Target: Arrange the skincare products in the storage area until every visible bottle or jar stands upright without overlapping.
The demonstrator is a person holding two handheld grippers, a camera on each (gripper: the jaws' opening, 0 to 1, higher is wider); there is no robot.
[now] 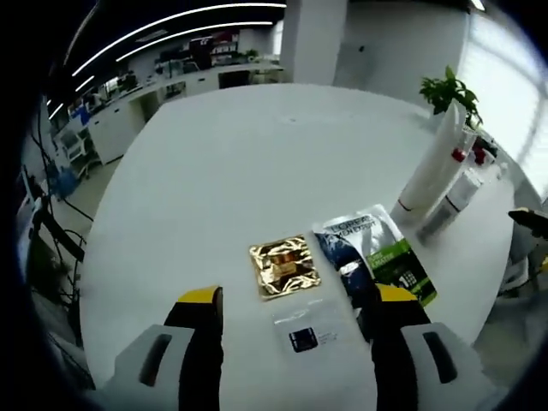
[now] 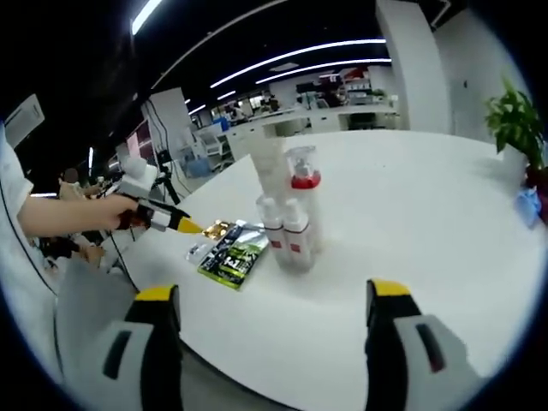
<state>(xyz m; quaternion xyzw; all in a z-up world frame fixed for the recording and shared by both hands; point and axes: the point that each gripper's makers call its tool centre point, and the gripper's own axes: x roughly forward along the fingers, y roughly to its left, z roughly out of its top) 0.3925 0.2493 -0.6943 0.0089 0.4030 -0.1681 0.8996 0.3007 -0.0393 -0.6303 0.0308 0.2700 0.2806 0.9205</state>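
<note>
Skincare bottles (image 1: 445,180) stand upright in a tight cluster at the right of the left gripper view, well beyond and to the right of the left claw (image 1: 297,308), whose yellow-tipped jaws are spread wide and hold nothing. Between and just above those jaws on the white bench (image 1: 231,163) lie a gold sachet (image 1: 283,266), a clear sachet (image 1: 308,330) and a dark blue-and-green sachet (image 1: 377,253). In the right gripper view the same bottles (image 2: 289,210) stand at centre, above and between the jaws of the right claw (image 2: 272,301), which is spread wide and empty. A potted plant (image 2: 516,124) sits at the far right.
</note>
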